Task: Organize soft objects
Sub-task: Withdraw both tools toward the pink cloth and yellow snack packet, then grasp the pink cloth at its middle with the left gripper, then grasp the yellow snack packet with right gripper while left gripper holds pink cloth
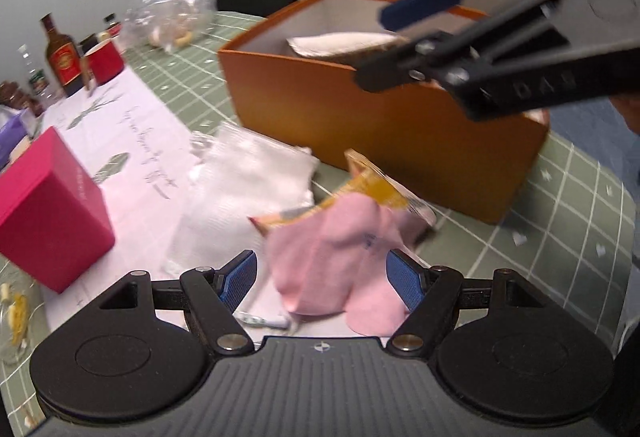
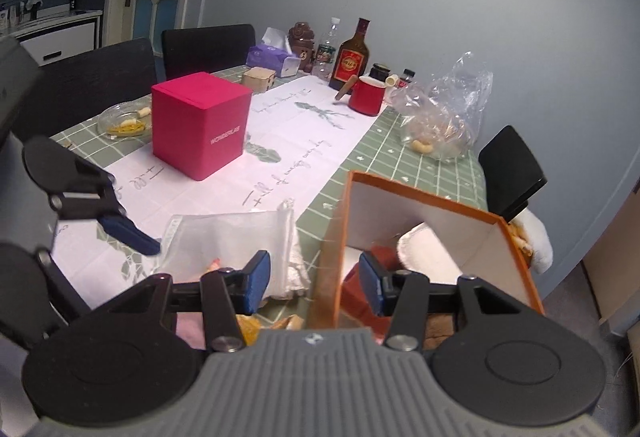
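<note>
A pink soft cloth (image 1: 340, 261) in an orange-and-clear wrapper (image 1: 372, 189) lies on the table between the fingers of my left gripper (image 1: 322, 279), which is open around it. A white mesh bag (image 1: 244, 185) lies just beyond; it also shows in the right wrist view (image 2: 240, 237). An orange box (image 1: 384, 117) holds a white soft item (image 1: 340, 43). My right gripper (image 2: 314, 281) is open and empty, over the near rim of the orange box (image 2: 424, 193). The right gripper also shows in the left wrist view (image 1: 404, 45), above the box.
A pink cube box (image 2: 200, 125) stands on a white runner (image 2: 296, 133). A red mug (image 2: 366, 95), bottles (image 2: 350, 57), tissue pack (image 2: 268, 57), clear plastic bag (image 2: 444, 113) and glass dish (image 2: 124, 121) stand farther back. Black chairs (image 2: 208, 47) ring the green checked table.
</note>
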Available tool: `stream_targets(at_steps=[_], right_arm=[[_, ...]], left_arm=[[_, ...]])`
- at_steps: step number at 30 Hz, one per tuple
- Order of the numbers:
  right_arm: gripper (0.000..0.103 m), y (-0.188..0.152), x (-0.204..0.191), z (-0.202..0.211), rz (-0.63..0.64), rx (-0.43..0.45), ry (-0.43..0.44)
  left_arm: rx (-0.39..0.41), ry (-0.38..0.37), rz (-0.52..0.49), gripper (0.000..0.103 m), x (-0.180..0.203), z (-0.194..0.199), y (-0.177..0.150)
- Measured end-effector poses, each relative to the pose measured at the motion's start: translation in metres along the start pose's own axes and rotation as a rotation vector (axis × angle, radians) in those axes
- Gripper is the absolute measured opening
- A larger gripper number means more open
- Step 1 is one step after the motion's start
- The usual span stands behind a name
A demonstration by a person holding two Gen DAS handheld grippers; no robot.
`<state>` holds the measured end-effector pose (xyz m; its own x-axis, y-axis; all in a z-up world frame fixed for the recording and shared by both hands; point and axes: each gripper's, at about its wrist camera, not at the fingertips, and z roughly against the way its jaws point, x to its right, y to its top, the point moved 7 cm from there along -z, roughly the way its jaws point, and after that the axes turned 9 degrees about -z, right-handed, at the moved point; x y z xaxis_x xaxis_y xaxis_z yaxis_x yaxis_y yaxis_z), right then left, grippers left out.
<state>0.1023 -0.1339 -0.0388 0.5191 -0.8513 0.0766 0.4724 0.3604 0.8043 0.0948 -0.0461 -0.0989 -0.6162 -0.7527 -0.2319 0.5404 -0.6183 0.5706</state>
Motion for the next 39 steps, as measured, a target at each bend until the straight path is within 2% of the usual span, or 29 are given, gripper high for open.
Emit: stream_targets(at_steps=[3, 6, 10, 15, 16, 17, 19, 21, 22, 23, 27, 29, 31, 39], right_arm=[[0.049, -0.001, -0.001, 0.002, -0.008, 0.009, 0.002], [0.049, -0.001, 0.002, 0.004, -0.06, 0.017, 0.017], [0.049, -0.004, 0.002, 0.002, -0.077, 0.008, 0.026], [0.049, -0.009, -0.003, -0.001, -0.065, -0.004, 0.039], [0.049, -0.01, -0.004, -0.001, -0.065, -0.003, 0.042], [0.049, -0.01, -0.004, -0.001, -0.065, -0.002, 0.044], [0.049, -0.01, -0.005, -0.001, -0.067, 0.001, 0.048], [0.049, -0.009, -0.005, -0.001, -0.067, 0.003, 0.051], [0.049, -0.009, -0.006, -0.002, -0.066, 0.003, 0.052], [0.049, -0.009, -0.006, -0.002, -0.065, 0.002, 0.054], [0.049, -0.011, -0.008, -0.003, -0.056, -0.004, 0.054], [0.049, -0.013, -0.009, -0.003, -0.052, -0.009, 0.053], [0.049, -0.015, -0.011, -0.005, -0.046, -0.017, 0.053], [0.051, -0.022, -0.022, -0.01, 0.014, -0.046, 0.073]], left_arm=[[0.019, -0.003, -0.037, 0.087, 0.012, -0.01, -0.008], [0.037, -0.008, -0.033, 0.087, 0.015, -0.021, -0.013], [0.03, -0.048, -0.04, 0.088, 0.02, -0.035, -0.018], [0.029, -0.026, -0.067, 0.094, 0.027, -0.043, -0.019], [0.025, -0.016, -0.07, 0.091, 0.027, -0.044, -0.019], [0.021, -0.003, -0.069, 0.082, 0.027, -0.044, -0.019], [0.018, 0.02, -0.074, 0.075, 0.029, -0.044, -0.019], [0.006, 0.043, -0.077, 0.063, 0.028, -0.043, -0.02], [0.003, 0.053, -0.073, 0.053, 0.026, -0.042, -0.02], [0.001, 0.055, -0.065, 0.044, 0.023, -0.04, -0.021], [-0.01, 0.026, -0.015, 0.025, 0.013, -0.035, -0.026], [-0.021, 0.018, -0.004, 0.011, 0.011, -0.032, -0.029], [-0.026, 0.002, 0.012, 0.006, 0.009, -0.029, -0.032], [-0.026, -0.043, 0.073, 0.006, -0.002, -0.012, -0.037]])
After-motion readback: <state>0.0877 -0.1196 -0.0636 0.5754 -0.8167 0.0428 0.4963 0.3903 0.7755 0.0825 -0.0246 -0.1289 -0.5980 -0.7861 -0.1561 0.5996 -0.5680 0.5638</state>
